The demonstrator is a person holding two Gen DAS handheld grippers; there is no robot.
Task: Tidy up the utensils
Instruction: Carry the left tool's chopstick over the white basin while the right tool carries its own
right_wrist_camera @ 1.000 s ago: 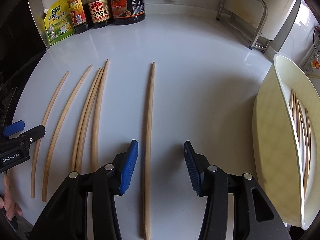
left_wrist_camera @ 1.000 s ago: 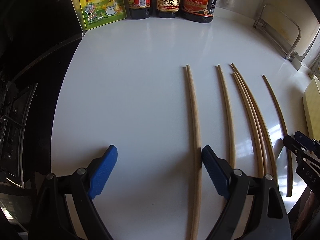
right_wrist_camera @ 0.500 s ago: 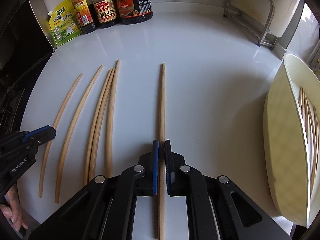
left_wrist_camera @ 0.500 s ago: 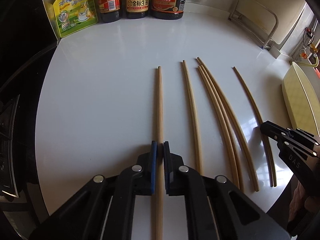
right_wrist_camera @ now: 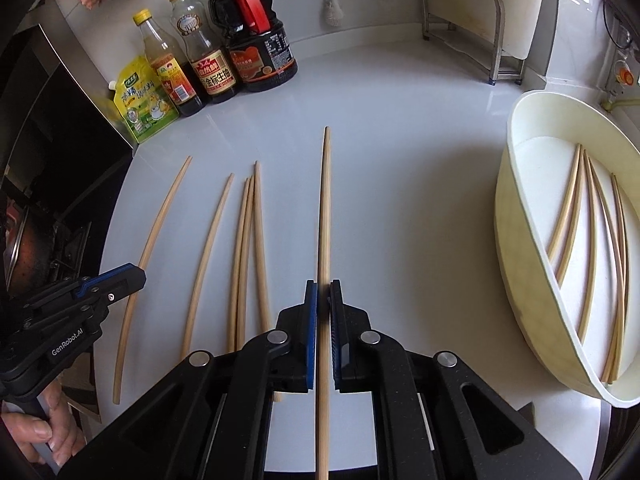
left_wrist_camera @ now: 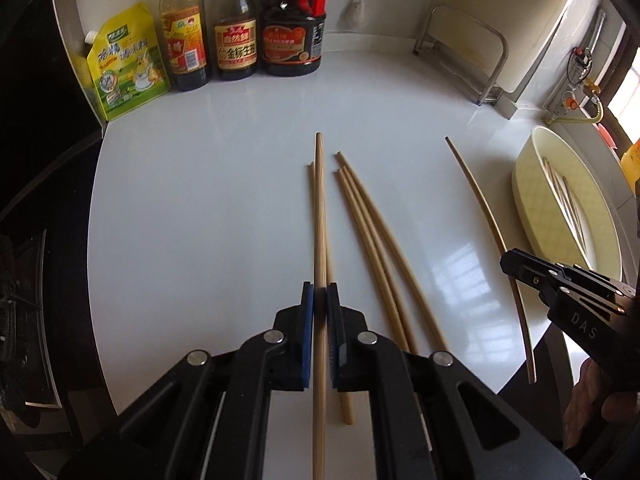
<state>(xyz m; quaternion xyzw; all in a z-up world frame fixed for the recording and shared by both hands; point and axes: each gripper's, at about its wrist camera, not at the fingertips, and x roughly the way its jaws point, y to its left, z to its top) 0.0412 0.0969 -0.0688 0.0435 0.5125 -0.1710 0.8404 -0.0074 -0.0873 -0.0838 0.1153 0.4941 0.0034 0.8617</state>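
My left gripper (left_wrist_camera: pixel 320 296) is shut on a wooden chopstick (left_wrist_camera: pixel 319 216) and holds it above the white counter (left_wrist_camera: pixel 200 200). Three more chopsticks (left_wrist_camera: pixel 372 240) lie just to its right. My right gripper (right_wrist_camera: pixel 323 292) is shut on another chopstick (right_wrist_camera: pixel 325 208), lifted off the counter. Several chopsticks (right_wrist_camera: pixel 244 248) lie to its left. The cream tray (right_wrist_camera: pixel 516 240) at the right holds several chopsticks (right_wrist_camera: pixel 588 240). The left gripper also shows at the left edge of the right wrist view (right_wrist_camera: pixel 120 276). The right gripper shows in the left wrist view (left_wrist_camera: pixel 516 264).
Three sauce bottles (left_wrist_camera: pixel 236 32) and a yellow seasoning pouch (left_wrist_camera: pixel 124 64) stand at the counter's back left. A metal rack (left_wrist_camera: pixel 464 48) stands at the back right. A dark stove (left_wrist_camera: pixel 24 280) lies left of the counter.
Both grippers closed on a chopstick each, then lifted them off the counter. The left one has moved right over the other chopsticks.
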